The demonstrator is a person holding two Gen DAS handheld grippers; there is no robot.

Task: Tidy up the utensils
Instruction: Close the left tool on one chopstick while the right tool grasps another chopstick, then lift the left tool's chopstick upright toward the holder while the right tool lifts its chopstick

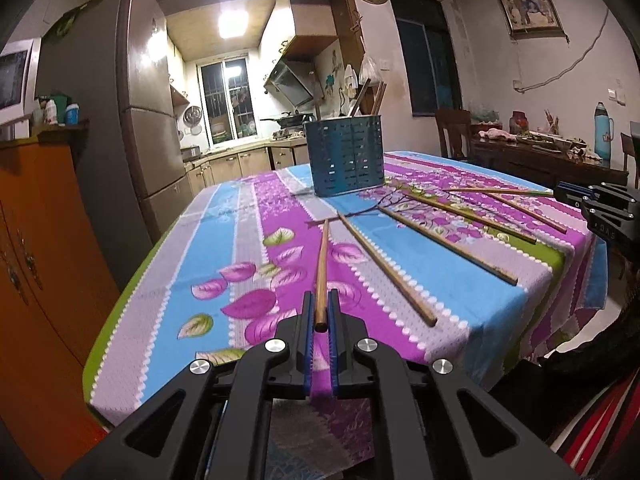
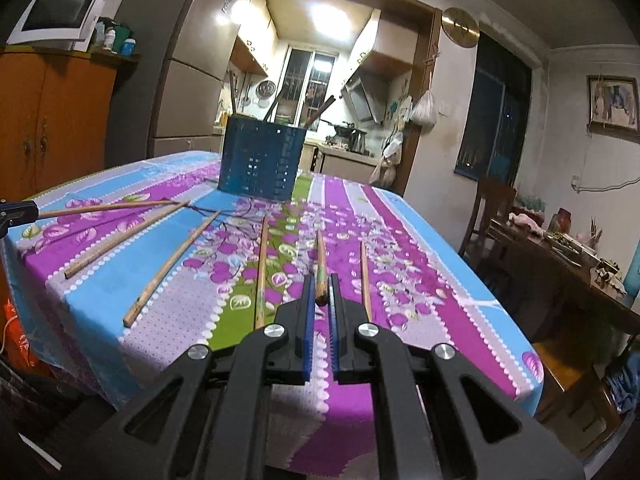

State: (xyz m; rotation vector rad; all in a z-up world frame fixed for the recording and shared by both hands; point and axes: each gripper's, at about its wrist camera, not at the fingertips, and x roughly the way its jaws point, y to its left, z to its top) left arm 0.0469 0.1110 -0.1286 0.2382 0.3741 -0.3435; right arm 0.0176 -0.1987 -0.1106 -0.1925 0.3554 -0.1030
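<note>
The left claw (image 1: 320, 312) is clamping the near end of a long brown wooden chopstick (image 1: 322, 264), and the right claw (image 2: 320, 292) is pinching another wooden chopstick with a painted end (image 2: 320, 258). Both are hanging over the near edge of the floral-clothed counter (image 1: 168, 280). Loose chopsticks (image 1: 386, 266) are fanning across its middle, leaving open cloth toward the perforated blue metal utensil holder (image 1: 346, 156). Its contents are probably more chopsticks, hard to make out.
</note>
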